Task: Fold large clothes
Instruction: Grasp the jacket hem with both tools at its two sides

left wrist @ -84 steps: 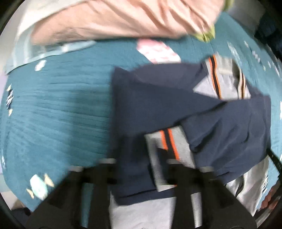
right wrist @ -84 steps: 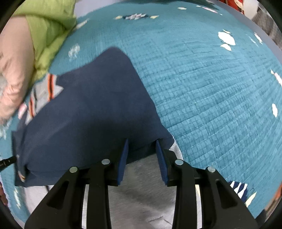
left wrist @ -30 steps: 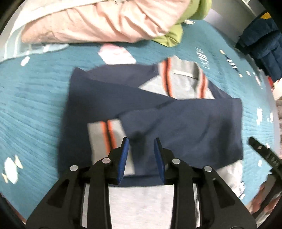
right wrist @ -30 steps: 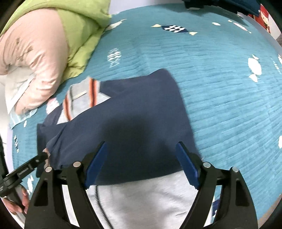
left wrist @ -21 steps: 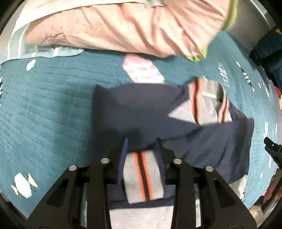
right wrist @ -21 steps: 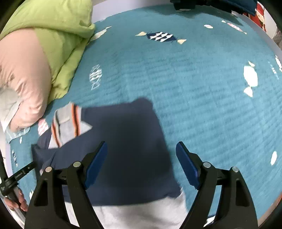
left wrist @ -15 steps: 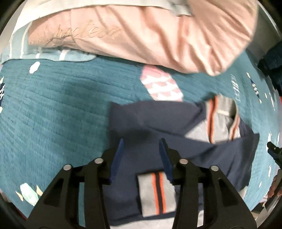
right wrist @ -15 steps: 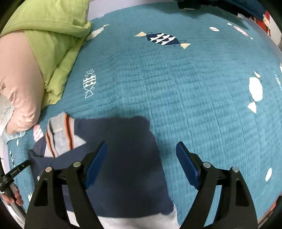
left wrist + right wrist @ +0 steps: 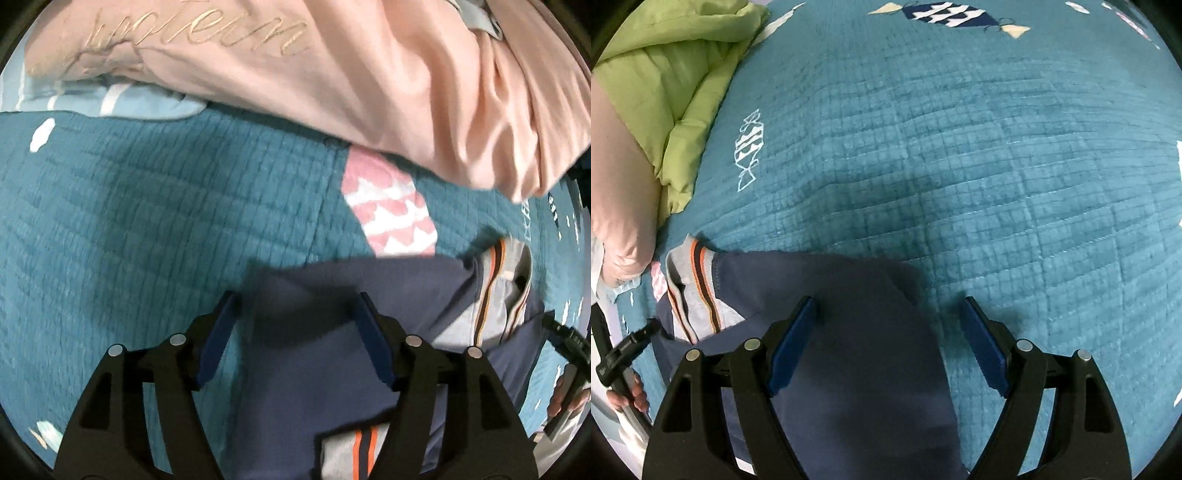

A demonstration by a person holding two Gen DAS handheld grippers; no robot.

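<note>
I see left gripper (image 9: 295, 325) wide over jacket (image 9: 332, 369) | right gripper (image 9: 886, 332) wide, jacket's right edge | quilt (image 9: 960, 147) beneath

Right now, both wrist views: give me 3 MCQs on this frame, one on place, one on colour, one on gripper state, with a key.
1. Where is the green duvet relative to the navy jacket in the right wrist view?
A. Up and to the left of it
B. Lying on top of it
C. Down and to the right of it

2. What colour is the quilt under the jacket?
A. Grey
B. Teal
C. Pink

3. How do the left gripper and right gripper stand?
A. Both shut on cloth
B. Left shut, right open
C. Both open, holding nothing

Key:
1 A, the duvet is bunched in the upper left corner, clear of the jacket.
2 B, teal quilting shows around the jacket in both views.
3 C, each pair of blue pads stands wide apart over the navy cloth, gripping none of it.
</note>
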